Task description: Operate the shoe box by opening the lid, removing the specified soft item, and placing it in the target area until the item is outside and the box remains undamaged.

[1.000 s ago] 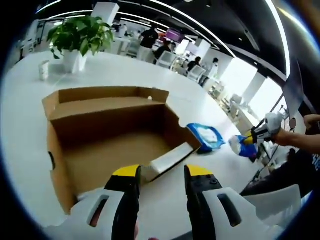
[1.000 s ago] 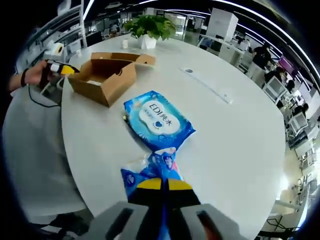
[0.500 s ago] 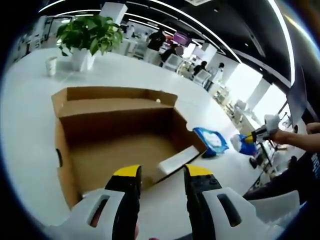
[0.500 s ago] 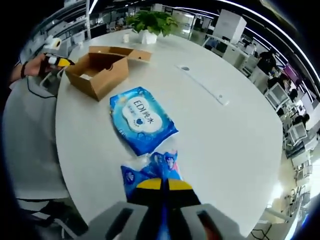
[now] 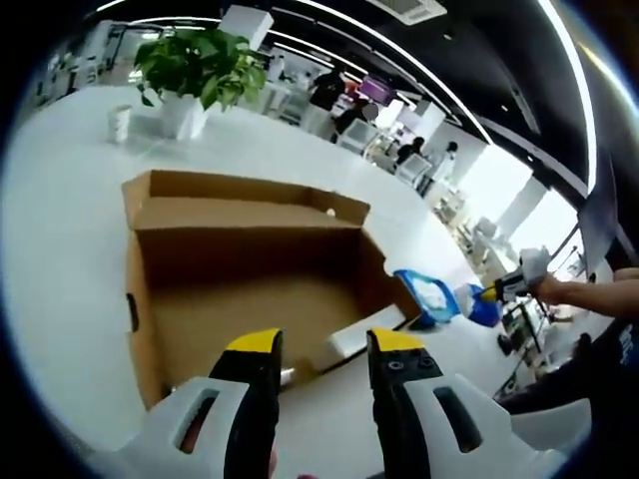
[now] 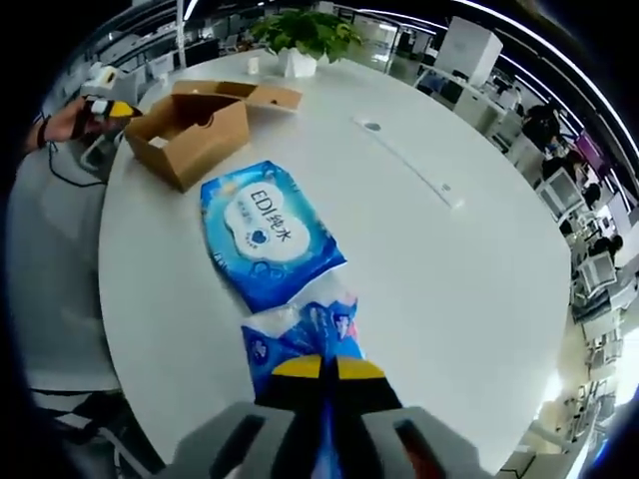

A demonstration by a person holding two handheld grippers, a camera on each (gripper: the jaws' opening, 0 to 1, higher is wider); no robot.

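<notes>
The shoe box (image 5: 250,289) stood open on the white desk (image 6: 429,269), its lid folded back toward 12 o'clock in the left gripper view, with only a small white packet (image 5: 364,337) left inside near the wall at 4 o'clock. The left gripper (image 5: 321,349) hovered at the box's near edge, its fingers spread and holding nothing.

In the right gripper view, the right gripper (image 6: 321,367) had its fingers pressed together on a small blue pack (image 6: 300,334), lifted clear of the box. The larger blue wipes packet (image 6: 265,235) lay flat on the desk at 11 o'clock from those fingers, well apart from the box at 10 o'clock.

Compared with a second earlier, the wipes packet appeared farther up and left in the right view, which suggested the right hand had drawn back toward the desk's near edge. The box looked intact. The soft item was out; judging by that, only setting it down remained.
</notes>
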